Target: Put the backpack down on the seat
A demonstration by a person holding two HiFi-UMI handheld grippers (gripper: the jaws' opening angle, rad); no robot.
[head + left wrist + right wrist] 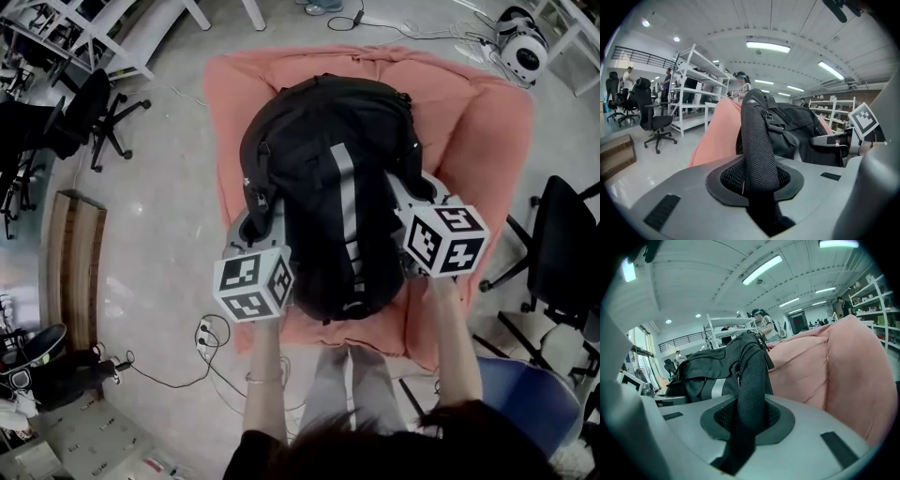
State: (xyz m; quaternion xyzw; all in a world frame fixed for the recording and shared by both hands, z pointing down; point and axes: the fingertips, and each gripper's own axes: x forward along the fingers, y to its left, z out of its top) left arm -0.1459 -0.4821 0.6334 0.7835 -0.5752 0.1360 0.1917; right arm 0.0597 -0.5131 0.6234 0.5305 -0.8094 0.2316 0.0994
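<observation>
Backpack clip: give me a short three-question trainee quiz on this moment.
1. True or false: the right gripper is empty.
2. What is the left gripper shut on? A: a black mesh strap. B: a cable. C: a cushion.
3. What colour is the seat beneath the backpack?

Key:
1. False. It is shut on the other strap.
2. A.
3. Pink.
</observation>
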